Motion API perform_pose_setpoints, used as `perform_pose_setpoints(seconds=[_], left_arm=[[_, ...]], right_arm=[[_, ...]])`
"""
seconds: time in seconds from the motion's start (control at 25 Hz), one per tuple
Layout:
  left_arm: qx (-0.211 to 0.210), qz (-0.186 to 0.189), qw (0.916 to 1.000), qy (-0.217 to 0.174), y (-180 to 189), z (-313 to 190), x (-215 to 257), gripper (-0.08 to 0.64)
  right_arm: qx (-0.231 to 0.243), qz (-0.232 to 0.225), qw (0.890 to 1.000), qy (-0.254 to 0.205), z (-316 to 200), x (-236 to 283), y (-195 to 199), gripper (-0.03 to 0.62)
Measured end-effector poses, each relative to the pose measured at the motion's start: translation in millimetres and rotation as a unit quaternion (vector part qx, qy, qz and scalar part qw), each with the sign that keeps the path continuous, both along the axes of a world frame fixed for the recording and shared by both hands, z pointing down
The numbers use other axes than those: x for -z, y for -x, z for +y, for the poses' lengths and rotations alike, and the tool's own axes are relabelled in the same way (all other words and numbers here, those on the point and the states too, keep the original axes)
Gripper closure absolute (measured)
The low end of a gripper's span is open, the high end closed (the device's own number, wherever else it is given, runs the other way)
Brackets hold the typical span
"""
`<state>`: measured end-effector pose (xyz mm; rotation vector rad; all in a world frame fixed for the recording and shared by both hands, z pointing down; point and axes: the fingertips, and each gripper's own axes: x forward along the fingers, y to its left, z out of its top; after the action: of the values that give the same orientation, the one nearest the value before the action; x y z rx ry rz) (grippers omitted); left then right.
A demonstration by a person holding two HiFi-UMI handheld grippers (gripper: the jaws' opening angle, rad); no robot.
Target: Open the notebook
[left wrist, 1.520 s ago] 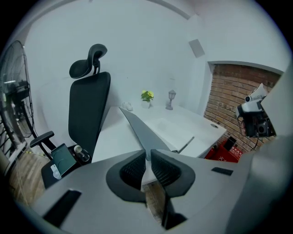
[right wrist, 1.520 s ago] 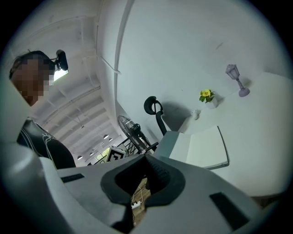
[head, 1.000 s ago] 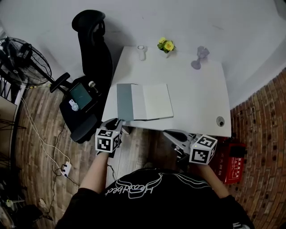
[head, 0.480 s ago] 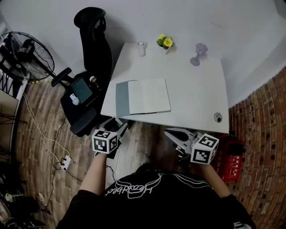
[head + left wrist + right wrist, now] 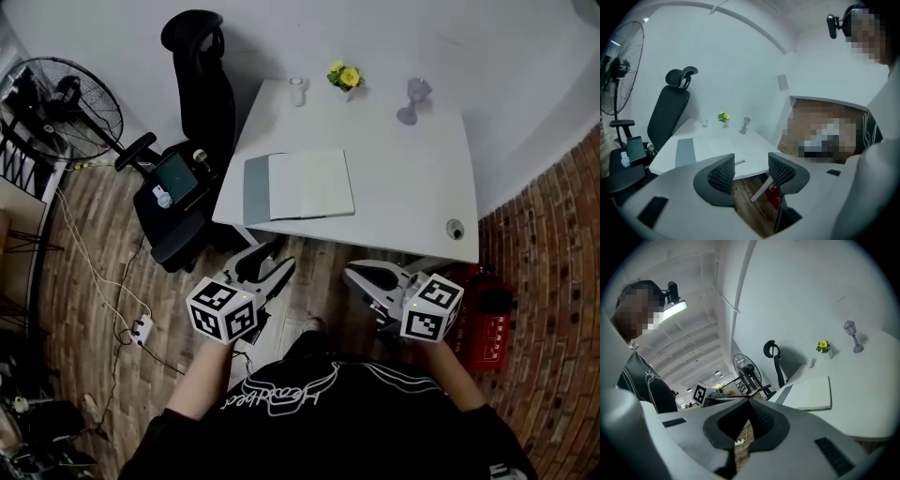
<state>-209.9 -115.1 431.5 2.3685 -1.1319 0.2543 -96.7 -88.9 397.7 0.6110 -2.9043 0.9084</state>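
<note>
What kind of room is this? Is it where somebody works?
Most likely an office or workroom. A white desk holds an open notebook, a black office chair stands beside it, and a big standing fan is nearby.

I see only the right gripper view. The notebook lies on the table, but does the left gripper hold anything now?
Observer: No. The left gripper has just been opening its jaws. They stand apart with nothing between them.
Operator: Where is it, relative to the notebook?
Observer: In the head view it hangs off the table, over the wooden floor, apart from the notebook.
Operator: Is anything on the floor at the right side?
Observer: Yes, a red object stands on the floor by the table's near right corner.
</note>
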Motion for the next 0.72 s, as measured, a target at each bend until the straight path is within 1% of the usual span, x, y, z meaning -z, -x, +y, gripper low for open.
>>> perform_pose_setpoints(seconds=[0.08, 0.16, 0.32, 0.52, 0.6, 0.72], left_arm=[[-0.016, 0.018, 0.9997, -0.007, -17, 13, 17, 0.339], [-0.023, 0.031, 0.9992, -0.013, -31, 26, 33, 0.392], [-0.035, 0.041, 0.9979, -0.038, -52, 49, 64, 0.486], [-0.082, 0.036, 0.9949, -0.045, -84, 80, 77, 0.512], [-0.092, 0.033, 0.9939, -0.050, -93, 90, 80, 0.514], [-0.095, 0.030, 0.9935, -0.054, -101, 102, 82, 0.514]], right_arm=[[0.001, -0.003, 1.000, -0.014, 10, 7, -6, 0.591], [0.000, -0.003, 1.000, -0.029, 19, 14, -12, 0.591], [-0.005, -0.001, 0.998, -0.061, 34, 36, -22, 0.591], [-0.009, -0.022, 0.996, -0.090, 57, 58, -34, 0.591], [-0.013, -0.030, 0.995, -0.096, 64, 63, -39, 0.591], [-0.019, -0.037, 0.994, -0.102, 74, 67, -45, 0.591]])
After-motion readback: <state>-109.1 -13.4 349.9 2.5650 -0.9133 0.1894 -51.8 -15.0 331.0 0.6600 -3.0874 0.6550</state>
